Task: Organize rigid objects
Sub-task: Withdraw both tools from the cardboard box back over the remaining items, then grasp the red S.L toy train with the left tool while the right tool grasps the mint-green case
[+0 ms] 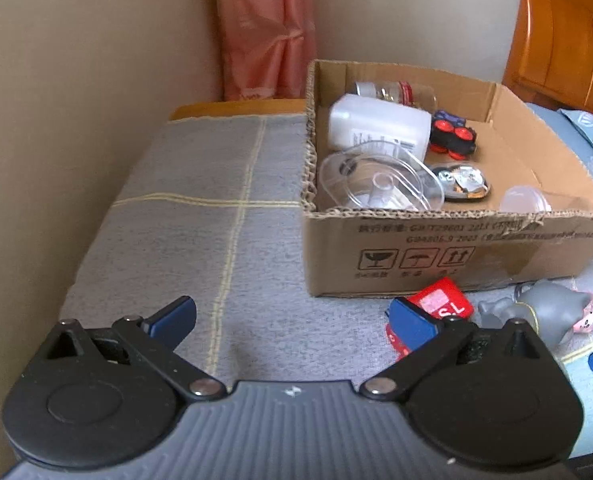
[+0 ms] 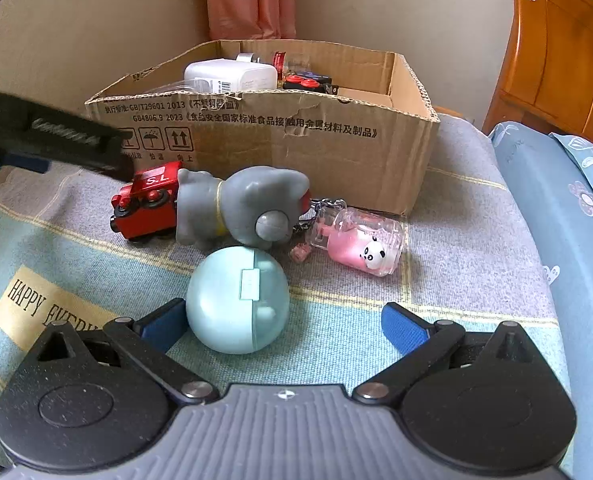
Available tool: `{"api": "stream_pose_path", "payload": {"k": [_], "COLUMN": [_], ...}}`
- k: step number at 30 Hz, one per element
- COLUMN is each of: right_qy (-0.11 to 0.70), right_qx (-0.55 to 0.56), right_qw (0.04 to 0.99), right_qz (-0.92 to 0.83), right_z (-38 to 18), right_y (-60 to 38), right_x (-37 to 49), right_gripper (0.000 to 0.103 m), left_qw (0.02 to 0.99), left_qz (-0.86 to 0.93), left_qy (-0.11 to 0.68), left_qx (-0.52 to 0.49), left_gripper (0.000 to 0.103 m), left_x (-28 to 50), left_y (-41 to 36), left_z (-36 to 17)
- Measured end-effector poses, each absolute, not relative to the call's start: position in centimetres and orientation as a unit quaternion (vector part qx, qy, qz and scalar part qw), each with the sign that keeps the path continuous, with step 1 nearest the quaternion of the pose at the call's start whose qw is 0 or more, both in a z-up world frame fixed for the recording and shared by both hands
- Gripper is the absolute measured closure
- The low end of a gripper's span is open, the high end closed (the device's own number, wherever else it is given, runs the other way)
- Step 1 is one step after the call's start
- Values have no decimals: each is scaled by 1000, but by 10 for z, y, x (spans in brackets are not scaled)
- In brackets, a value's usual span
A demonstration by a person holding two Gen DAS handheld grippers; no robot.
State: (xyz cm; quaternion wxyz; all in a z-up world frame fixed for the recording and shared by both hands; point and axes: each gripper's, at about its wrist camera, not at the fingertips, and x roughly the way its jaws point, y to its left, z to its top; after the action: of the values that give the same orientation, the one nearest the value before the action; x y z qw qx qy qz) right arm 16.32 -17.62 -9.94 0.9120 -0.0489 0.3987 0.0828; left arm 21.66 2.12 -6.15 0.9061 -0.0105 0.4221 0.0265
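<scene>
A cardboard box (image 1: 456, 256) (image 2: 296, 132) stands on the bed and holds a white bottle (image 1: 376, 126), a jar, a clear spool (image 1: 376, 184), a black and red toy (image 1: 452, 138) and other items. In front of it lie a red toy train (image 2: 146, 208) (image 1: 442, 304), a grey elephant figure (image 2: 240, 204) (image 1: 544, 312), a pink panda keychain (image 2: 360, 246) and a pale blue ball capsule (image 2: 238, 300). My left gripper (image 1: 292, 320) is open and empty over the blanket, its right finger beside the train. My right gripper (image 2: 284, 324) is open, its left finger against the capsule.
A grey and blue checked blanket (image 1: 200, 216) covers the bed. A beige wall and pink curtain (image 1: 268, 40) stand behind. A wooden headboard (image 2: 556, 52) and a blue pillow (image 2: 568, 208) are at the right. The left gripper's body (image 2: 48, 136) shows at the left in the right wrist view.
</scene>
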Motion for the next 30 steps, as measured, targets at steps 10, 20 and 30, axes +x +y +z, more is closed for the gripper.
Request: {"api": "stream_pose_path", "payload": {"k": [10,20,30], "right_qy": [398,394,385], "right_qx": [-51,-52,-57], "right_qw": [911,913,916], "right_qz": [89,90,102], "right_z": [-100,-100,-101], "right_y": [-178,-178,-180], "right_x": [162,159,154], "right_gripper": [0,0,0], "left_qw": [901,906,911], "left_qz": [-77,-32,-87], "left_qy": [426,422,402], "left_qx": [11,8,15], "left_gripper": [0,1,1], "left_x": [214,198,206], "left_y": [-5,31,-3], "left_z": [-66,-65,-73]}}
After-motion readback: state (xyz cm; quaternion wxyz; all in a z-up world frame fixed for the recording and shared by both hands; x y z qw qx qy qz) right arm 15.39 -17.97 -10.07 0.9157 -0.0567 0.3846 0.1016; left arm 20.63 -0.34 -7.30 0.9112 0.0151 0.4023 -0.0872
